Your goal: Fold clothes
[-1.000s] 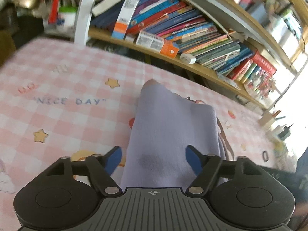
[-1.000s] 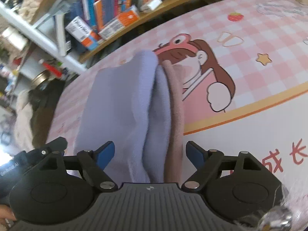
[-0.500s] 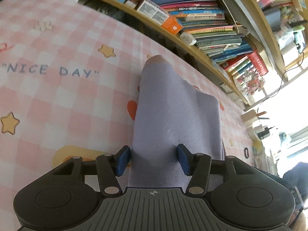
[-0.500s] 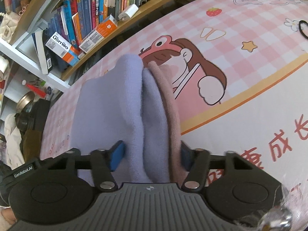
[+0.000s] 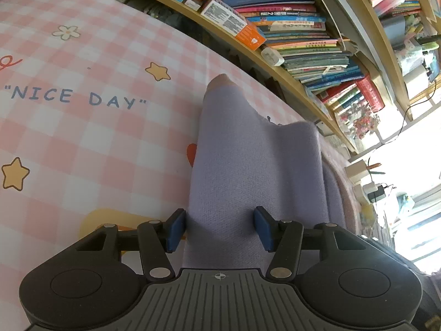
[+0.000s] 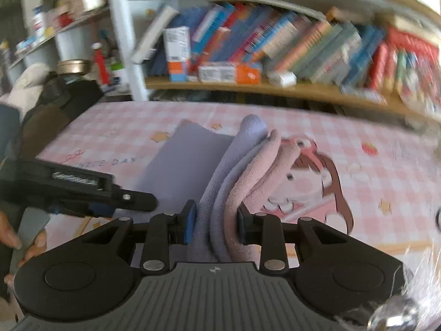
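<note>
"From the left wrist camera, what do you make of it?"

"The left claw (image 5: pixel 220 229) has its blue pads against both sides of the lilac garment (image 5: pixel 256 171), pinching a flat folded end. The cloth runs forward over the pink checked table (image 5: pixel 82 143), a pinkish tip showing at its far end. It looks folded down to a narrow bundle, so I'd say most of the folding is done."

"And the right wrist camera?"

"It's blurred, but the right claw (image 6: pixel 215 222) is pressed onto the bundled edge, lilac and pink layers squeezed between its pads. The garment (image 6: pixel 239 165) seems raised off the table (image 6: pixel 372 182) on that side. The left claw (image 6: pixel 107 207) shows at the left, holding the flat lilac part."

"What's left?"

"Probably one last fold or laying it flat. I can't tell which. The bookshelf (image 6: pixel 275 88) behind isn't involved."
</note>
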### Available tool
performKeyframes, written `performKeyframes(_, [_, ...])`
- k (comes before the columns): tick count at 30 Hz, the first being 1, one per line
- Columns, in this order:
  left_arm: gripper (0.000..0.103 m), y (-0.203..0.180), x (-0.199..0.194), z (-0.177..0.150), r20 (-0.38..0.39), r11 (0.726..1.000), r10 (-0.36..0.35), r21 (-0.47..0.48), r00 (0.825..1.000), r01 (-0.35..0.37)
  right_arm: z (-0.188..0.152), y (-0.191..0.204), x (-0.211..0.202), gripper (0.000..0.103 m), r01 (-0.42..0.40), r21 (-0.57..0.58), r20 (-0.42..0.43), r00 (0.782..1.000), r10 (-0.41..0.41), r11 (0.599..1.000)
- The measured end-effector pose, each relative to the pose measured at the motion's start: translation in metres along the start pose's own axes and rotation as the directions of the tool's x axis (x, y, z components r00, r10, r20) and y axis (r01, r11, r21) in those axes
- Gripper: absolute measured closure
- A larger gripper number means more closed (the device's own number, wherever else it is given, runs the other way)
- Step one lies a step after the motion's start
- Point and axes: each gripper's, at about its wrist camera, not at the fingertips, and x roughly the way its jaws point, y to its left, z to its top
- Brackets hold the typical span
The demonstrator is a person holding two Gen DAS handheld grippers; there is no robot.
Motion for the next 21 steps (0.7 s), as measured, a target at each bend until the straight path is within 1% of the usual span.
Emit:
performKeyframes(2, [0.048, -0.001, 0.0, 0.001, -0.005, 1.0, 0.0, 0.007, 1.0, 0.0, -0.001, -0.018, 0.005, 0.069, -0.003, 0.102, -0.035, 0.999, 0.006, 0.995])
performKeyframes(4, [0.047, 0.0, 0.0, 0.001, -0.012, 1.0, -0.004, 0.009, 1.0, 0.004, -0.006, -0.035, 0.008, 0.065, -0.01, 0.219, -0.062, 0.998, 0.024, 0.976])
performKeyframes(6, [0.047, 0.001, 0.0, 0.002, -0.018, 1.0, -0.01, 0.011, 1.0, 0.01, -0.012, -0.052, 0.012, 0.06, -0.027, 0.333, -0.082, 0.995, 0.057, 0.943])
performKeyframes(8, [0.047, 0.001, 0.0, 0.003, -0.023, 1.0, -0.015, 0.012, 1.0, 0.015, -0.018, -0.065, 0.014, 0.055, -0.053, 0.424, -0.081, 0.992, 0.096, 0.904])
performKeyframes(12, [0.046, 0.002, 0.002, 0.004, -0.032, 1.0, -0.021, 0.007, 0.999, 0.021, -0.031, -0.086, 0.018, 0.053, -0.103, 0.575, -0.06, 0.984, 0.167, 0.812])
performKeyframes(13, [0.044, 0.002, 0.002, 0.004, -0.035, 1.0, -0.022, 0.003, 0.999, 0.022, -0.032, -0.088, 0.019, 0.053, -0.11, 0.59, -0.058, 0.982, 0.177, 0.8])
performKeyframes(16, [0.044, 0.003, 0.002, 0.005, -0.038, 1.0, -0.03, 0.0, 0.999, 0.03, -0.035, -0.092, 0.023, 0.051, -0.126, 0.623, -0.054, 0.978, 0.203, 0.772])
performKeyframes(17, [0.044, 0.003, 0.002, 0.005, -0.038, 0.999, -0.033, 0.0, 0.999, 0.033, -0.034, -0.091, 0.025, 0.051, -0.131, 0.623, -0.053, 0.976, 0.209, 0.771])
performKeyframes(20, [0.044, 0.003, 0.003, 0.005, -0.041, 0.999, -0.038, 0.003, 0.998, 0.038, -0.029, -0.086, 0.032, 0.051, -0.141, 0.596, -0.058, 0.974, 0.217, 0.79])
performKeyframes(21, [0.046, 0.002, 0.004, 0.005, -0.041, 0.999, -0.038, 0.007, 0.998, 0.038, -0.028, -0.084, 0.034, 0.058, -0.137, 0.581, -0.067, 0.974, 0.214, 0.802])
